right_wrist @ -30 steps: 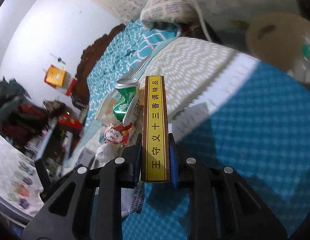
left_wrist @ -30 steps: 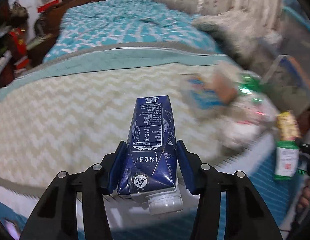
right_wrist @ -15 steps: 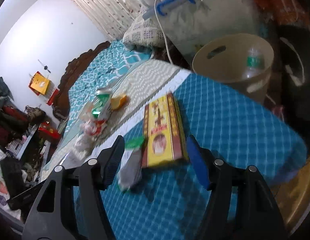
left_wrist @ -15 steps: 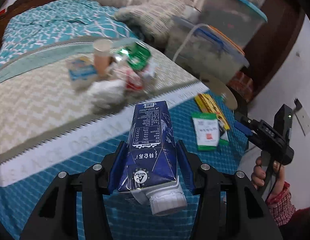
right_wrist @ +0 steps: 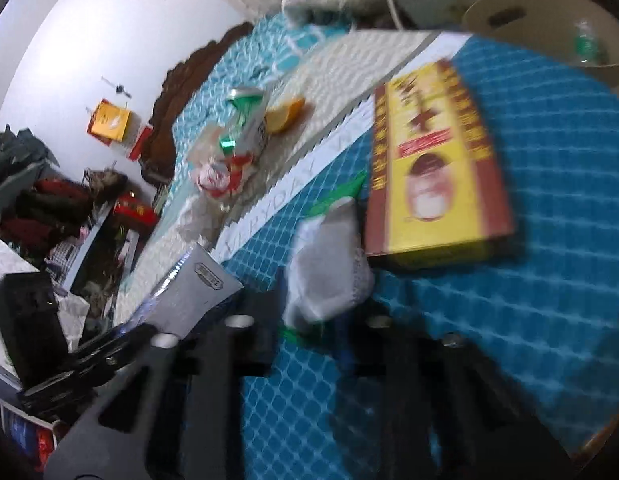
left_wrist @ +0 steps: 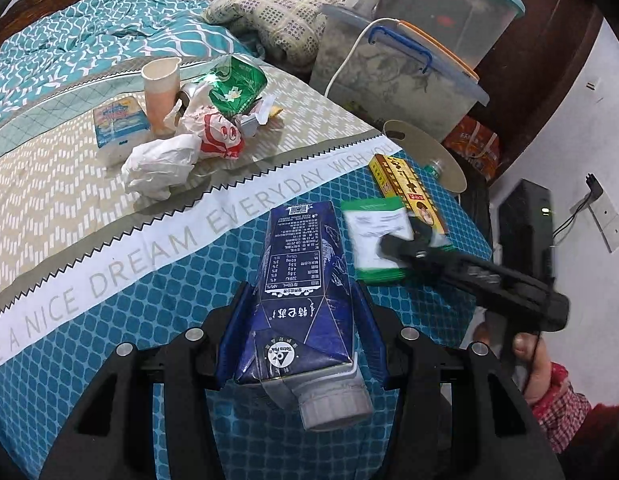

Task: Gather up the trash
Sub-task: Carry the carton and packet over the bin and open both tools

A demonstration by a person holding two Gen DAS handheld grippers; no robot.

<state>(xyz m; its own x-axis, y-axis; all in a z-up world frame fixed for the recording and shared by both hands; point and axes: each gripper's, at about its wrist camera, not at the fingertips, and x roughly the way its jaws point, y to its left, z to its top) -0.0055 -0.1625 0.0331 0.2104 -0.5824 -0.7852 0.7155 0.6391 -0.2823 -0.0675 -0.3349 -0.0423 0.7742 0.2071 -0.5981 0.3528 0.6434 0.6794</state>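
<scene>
My left gripper (left_wrist: 299, 304) is shut on a dark blue milk carton (left_wrist: 299, 292), held above the blue quilt. My right gripper (right_wrist: 313, 300) is over the green and white packet (right_wrist: 329, 268) with a finger on each side; the blur hides whether it grips. In the left wrist view it (left_wrist: 405, 244) reaches onto that packet (left_wrist: 375, 228). The yellow box (right_wrist: 433, 160) lies on the quilt beside the packet, also seen from the left (left_wrist: 405, 184). The beige bin (right_wrist: 545, 28) stands beyond the bed edge.
A pile of trash sits on the beige blanket: paper cup (left_wrist: 161, 96), green can (left_wrist: 233, 84), red and white wrapper (left_wrist: 217, 136), white crumpled bag (left_wrist: 161, 164), blue packet (left_wrist: 119, 120). Clear storage tubs (left_wrist: 401, 72) stand behind the bin (left_wrist: 425, 152).
My right gripper let go of the yellow box, which now lies flat on the quilt, and moved onto the green and white packet. My left gripper swung right with the carton.
</scene>
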